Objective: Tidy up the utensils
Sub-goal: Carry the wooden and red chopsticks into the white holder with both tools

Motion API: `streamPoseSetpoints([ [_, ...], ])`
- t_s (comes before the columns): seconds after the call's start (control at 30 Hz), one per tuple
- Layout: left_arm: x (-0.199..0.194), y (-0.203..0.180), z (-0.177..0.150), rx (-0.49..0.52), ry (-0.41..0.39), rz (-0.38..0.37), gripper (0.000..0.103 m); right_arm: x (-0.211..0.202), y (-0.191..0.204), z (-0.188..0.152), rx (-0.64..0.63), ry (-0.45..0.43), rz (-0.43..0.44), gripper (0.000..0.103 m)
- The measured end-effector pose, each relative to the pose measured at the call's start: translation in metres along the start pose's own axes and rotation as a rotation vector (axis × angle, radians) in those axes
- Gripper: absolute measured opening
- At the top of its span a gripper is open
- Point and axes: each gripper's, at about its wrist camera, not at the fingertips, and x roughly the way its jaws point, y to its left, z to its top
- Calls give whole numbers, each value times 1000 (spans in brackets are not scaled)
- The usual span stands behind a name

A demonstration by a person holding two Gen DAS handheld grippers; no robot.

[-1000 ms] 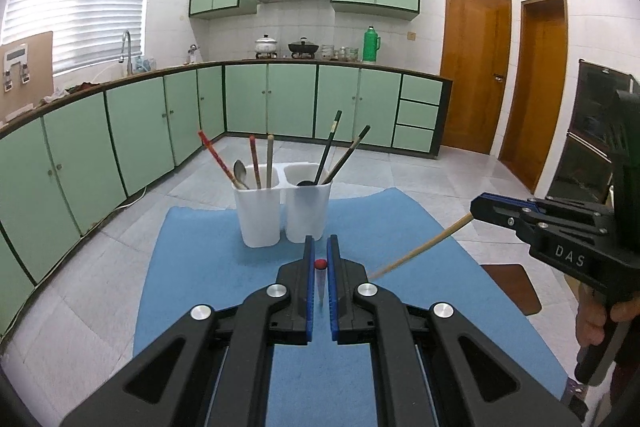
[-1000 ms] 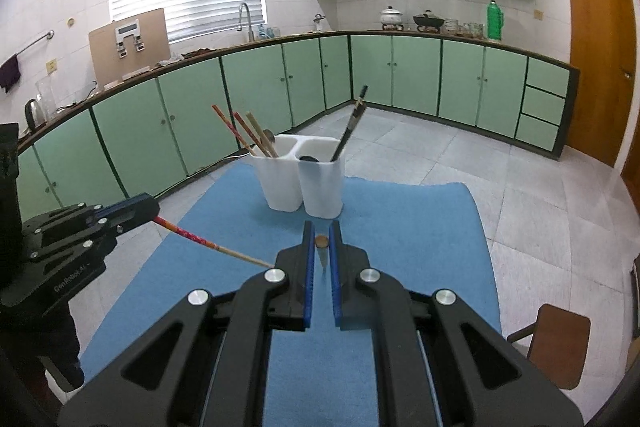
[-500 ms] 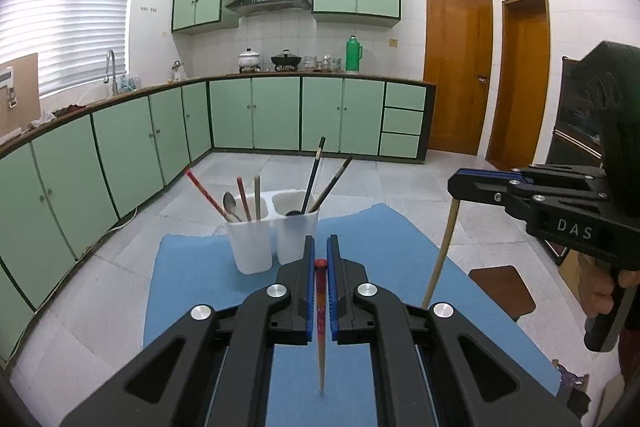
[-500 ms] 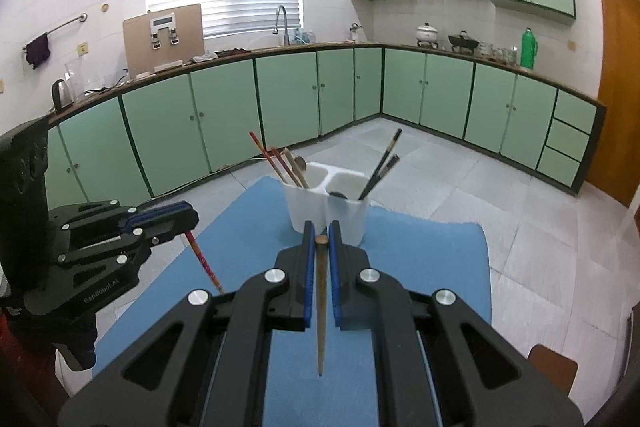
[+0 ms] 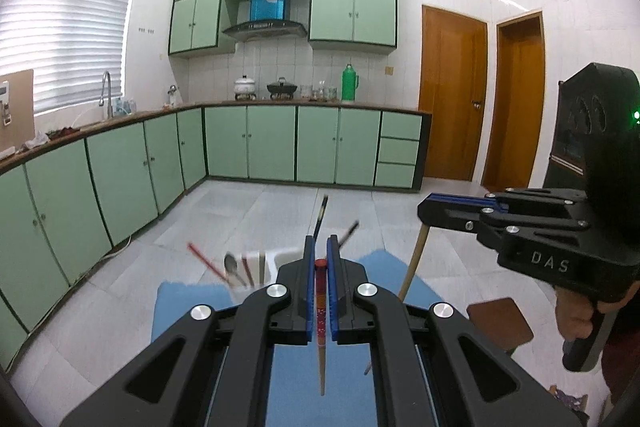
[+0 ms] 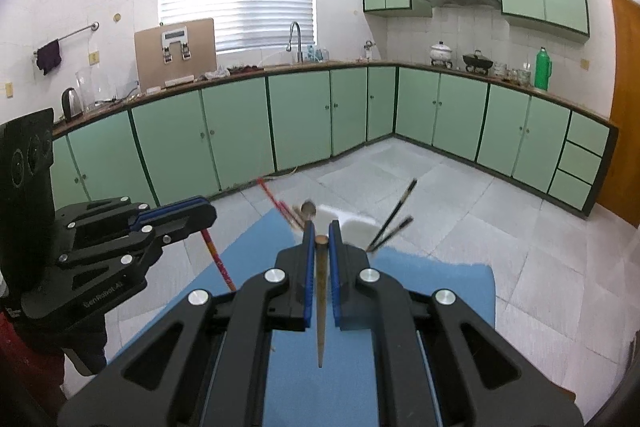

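Note:
My left gripper (image 5: 320,255) is shut on a red-topped chopstick (image 5: 321,327), which hangs point-down between the blue pads over the blue mat (image 5: 188,307). My right gripper (image 6: 321,231) is shut on a plain wooden chopstick (image 6: 321,299), also hanging down. Each gripper shows in the other's view: the right gripper (image 5: 424,205) with its wooden chopstick (image 5: 414,259), and the left gripper (image 6: 208,215) with its red chopstick (image 6: 218,259). The white two-cup holder (image 6: 360,227) stands ahead on the mat, blurred and partly hidden by the fingers. It holds red chopsticks, a spoon and black chopsticks.
Green floor cabinets (image 5: 280,147) run along the left and far walls around a tiled floor. A brown stool (image 5: 500,319) stands to the right of the mat. Two wooden doors (image 5: 452,95) are at the far right. A hand (image 5: 576,315) holds the right gripper's handle.
Both grippers have risen, so the holder has sunk in both views and slipped partly behind the fingers. Both chopsticks have swung from slanting across to hanging nearly straight down.

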Motion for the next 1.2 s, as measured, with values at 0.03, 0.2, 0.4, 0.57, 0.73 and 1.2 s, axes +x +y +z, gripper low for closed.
streamPoseSetpoints([
  [0.03,3,1,7,1,-11,0,6,2,-2,7,3,-10,-2,6],
  [0.2,15,6,39,8,-69,2,6,9,-17,38,11,-58,-18,6],
  [0.4,29,10,80,39,-153,40,5,16,-36,80,9,-128,-40,6],
  [0.57,44,13,103,74,-203,88,6,27,-50,108,10,-179,-48,6],
  [0.73,76,27,105,76,-208,113,5,56,-59,116,11,-187,-56,6],
  [1.2,157,77,56,-13,-44,110,6,156,-63,80,24,-61,-72,6],
])
